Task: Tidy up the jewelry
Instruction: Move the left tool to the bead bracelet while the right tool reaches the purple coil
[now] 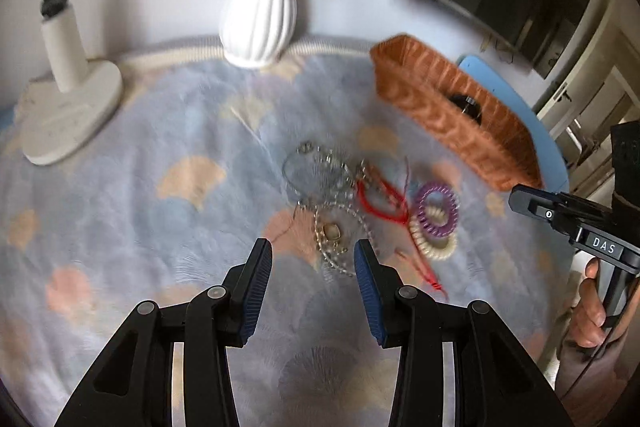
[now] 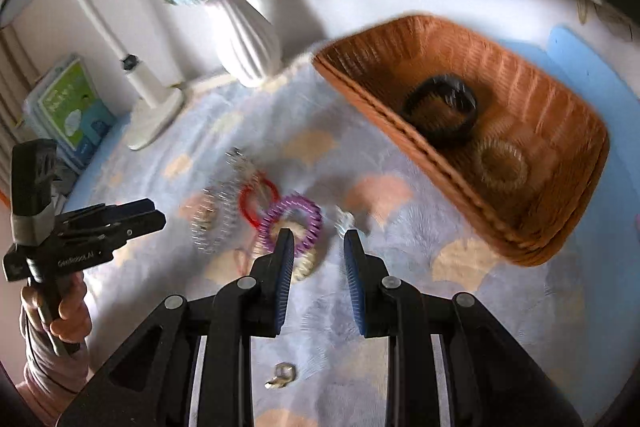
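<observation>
**Jewelry pile half sorted, both claws coming in empty**

So the setup: a wicker basket (image 2: 520,227) sits at the far right of the counter (image 1: 120,227), and it already holds a black bangle (image 2: 440,115) and an amber coil hair tie (image 2: 502,167). My guess is that's the drop-off bin, parked close so each carry is short.

The leftovers are heaped mid-counter: silver chain bracelets (image 1: 320,171), a red cord bracelet (image 1: 380,203), a purple coil tie (image 1: 436,209) lying on a cream coil tie (image 1: 434,247), and a gold chain with a pendant (image 1: 330,233).

The left claw (image 1: 314,259) is released, nothing between its pads, and the gold chain lies just beyond its tips. The right claw (image 2: 318,251) is parted a bit and empty too; the purple tie sits just off its left finger, a small clear bead (image 2: 344,221) by its right one. A small metal piece (image 2: 282,375) lies near, under the right claw.
</observation>
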`<state>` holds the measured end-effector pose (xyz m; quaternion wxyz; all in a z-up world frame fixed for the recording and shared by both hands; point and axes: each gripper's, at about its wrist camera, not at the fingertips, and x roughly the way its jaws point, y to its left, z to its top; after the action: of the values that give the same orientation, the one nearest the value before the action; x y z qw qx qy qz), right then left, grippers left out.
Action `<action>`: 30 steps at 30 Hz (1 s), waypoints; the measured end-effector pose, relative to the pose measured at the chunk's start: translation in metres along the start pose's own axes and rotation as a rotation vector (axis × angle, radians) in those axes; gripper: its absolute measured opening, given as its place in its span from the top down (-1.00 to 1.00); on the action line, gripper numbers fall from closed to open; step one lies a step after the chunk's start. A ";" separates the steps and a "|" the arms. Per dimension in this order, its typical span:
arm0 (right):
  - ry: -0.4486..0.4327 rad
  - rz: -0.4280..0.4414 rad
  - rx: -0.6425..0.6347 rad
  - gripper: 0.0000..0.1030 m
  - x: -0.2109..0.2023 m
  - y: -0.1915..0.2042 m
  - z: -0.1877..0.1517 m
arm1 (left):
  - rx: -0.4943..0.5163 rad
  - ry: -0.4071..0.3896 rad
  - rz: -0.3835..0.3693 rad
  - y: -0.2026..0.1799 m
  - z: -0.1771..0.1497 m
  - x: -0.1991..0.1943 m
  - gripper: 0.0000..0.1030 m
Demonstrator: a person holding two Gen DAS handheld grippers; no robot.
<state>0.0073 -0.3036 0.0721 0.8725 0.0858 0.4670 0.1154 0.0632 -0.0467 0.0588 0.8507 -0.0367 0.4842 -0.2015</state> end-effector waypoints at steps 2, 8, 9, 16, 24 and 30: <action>0.043 0.039 0.045 0.45 0.014 -0.008 0.000 | 0.003 0.011 0.007 -0.002 -0.002 0.012 0.15; 0.101 0.110 0.122 0.45 0.049 -0.020 0.006 | 0.029 0.023 0.034 -0.008 -0.007 0.031 0.15; 0.102 0.122 0.131 0.45 0.051 -0.022 0.007 | 0.040 0.024 0.045 -0.010 -0.008 0.035 0.15; 0.075 0.093 0.123 0.45 0.066 -0.015 0.015 | 0.111 0.014 0.127 -0.021 -0.009 0.041 0.25; -0.002 -0.005 -0.021 0.72 0.063 0.012 0.012 | 0.207 0.011 0.215 -0.042 -0.012 0.045 0.86; -0.060 0.041 -0.044 0.76 0.037 0.013 0.012 | 0.170 -0.024 0.113 -0.037 -0.013 0.024 0.86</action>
<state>0.0359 -0.2809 0.0527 0.8853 0.0799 0.4359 0.1409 0.0521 -0.0882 0.0421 0.8665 0.0607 0.4564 -0.1931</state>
